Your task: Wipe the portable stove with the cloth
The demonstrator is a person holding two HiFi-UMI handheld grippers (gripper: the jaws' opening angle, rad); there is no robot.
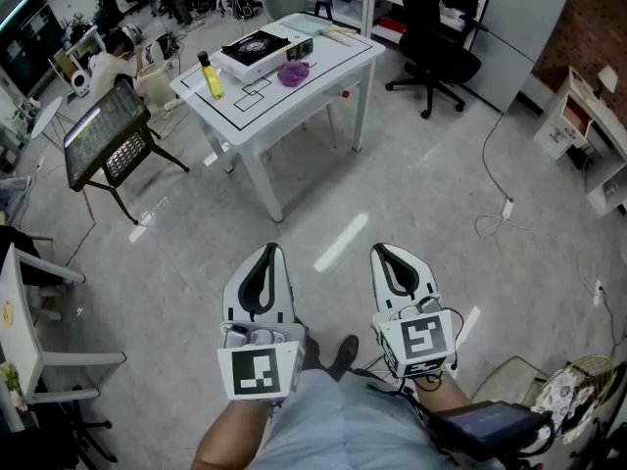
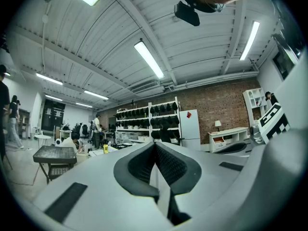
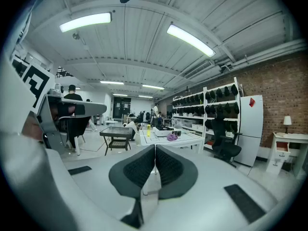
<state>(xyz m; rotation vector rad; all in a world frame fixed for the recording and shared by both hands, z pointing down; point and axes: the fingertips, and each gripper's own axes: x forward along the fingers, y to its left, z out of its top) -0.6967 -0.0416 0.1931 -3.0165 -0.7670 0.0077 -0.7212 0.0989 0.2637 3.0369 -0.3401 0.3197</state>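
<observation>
two closed, empty grippers, left gripper (image 1: 268, 253) and right gripper (image 1: 382, 253), low in frame; portable stove (image 1: 257, 50) and purple cloth (image 1: 293, 73) rest on the surface (image 1: 269, 104), upper centre.

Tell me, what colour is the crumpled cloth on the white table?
Purple. The crumpled cloth shows best in the head view.

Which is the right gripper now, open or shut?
Shut. In its own view the right gripper shows both pads pressed together, with nothing between them.

Crumpled purple cloth (image 1: 294, 72) lies beside the white portable stove (image 1: 253, 53).
</observation>
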